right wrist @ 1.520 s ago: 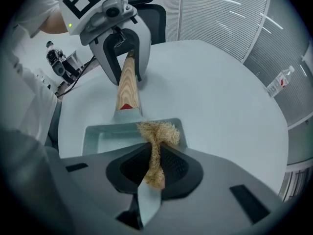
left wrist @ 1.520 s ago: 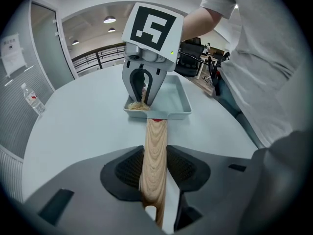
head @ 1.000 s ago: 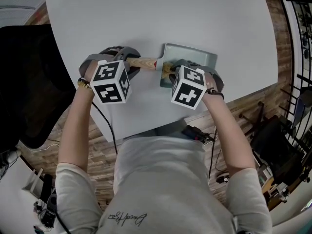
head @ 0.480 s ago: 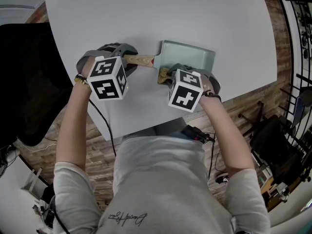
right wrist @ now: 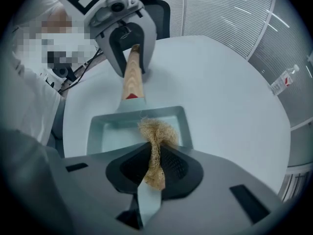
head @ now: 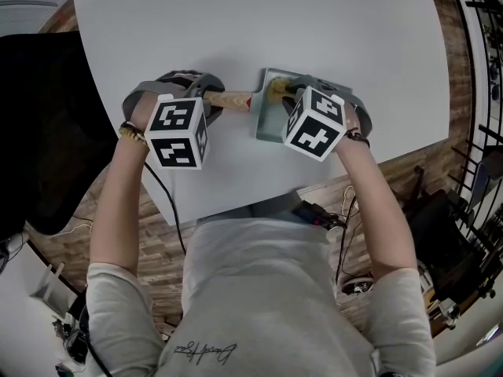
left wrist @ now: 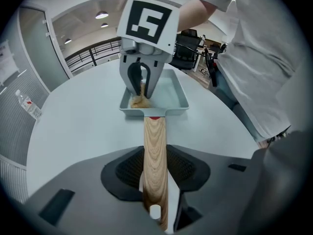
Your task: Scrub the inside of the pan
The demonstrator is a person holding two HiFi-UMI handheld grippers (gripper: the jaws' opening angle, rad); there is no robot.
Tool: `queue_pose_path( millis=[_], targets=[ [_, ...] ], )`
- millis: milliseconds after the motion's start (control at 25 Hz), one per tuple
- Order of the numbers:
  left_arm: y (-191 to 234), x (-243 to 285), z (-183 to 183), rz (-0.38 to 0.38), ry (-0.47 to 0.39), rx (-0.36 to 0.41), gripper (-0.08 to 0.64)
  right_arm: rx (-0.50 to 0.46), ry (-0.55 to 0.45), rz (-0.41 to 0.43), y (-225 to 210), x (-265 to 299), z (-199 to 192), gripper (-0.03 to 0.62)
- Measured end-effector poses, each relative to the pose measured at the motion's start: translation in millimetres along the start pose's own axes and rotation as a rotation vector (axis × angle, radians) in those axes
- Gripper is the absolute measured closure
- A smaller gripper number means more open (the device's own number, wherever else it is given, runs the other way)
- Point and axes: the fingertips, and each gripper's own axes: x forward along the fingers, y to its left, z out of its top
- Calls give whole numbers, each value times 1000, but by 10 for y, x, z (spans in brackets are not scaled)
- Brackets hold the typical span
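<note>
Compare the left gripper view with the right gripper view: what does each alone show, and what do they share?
Left only: ceiling lights, a railing, and the left gripper close up, shut on the wooden handle. Right only: a slatted wall, and the right gripper close up, pinching the fibre scrubber. Both: the pale rectangular pan, handle, scrubber and white table.

The right hand-held gripper (head: 284,91) hides most of the pan (head: 268,124).
</note>
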Motion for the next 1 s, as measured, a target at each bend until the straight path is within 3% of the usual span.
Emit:
queue_pose_path(
  millis=[480,1000],
  targets=[
    [13,10,-10,4,-8,-30,410,-11,5,-21,-147,1,-3,523],
    [34,11,-25,34,0,-55,408,-33,2,73,506,-1,-102,523]
  ],
)
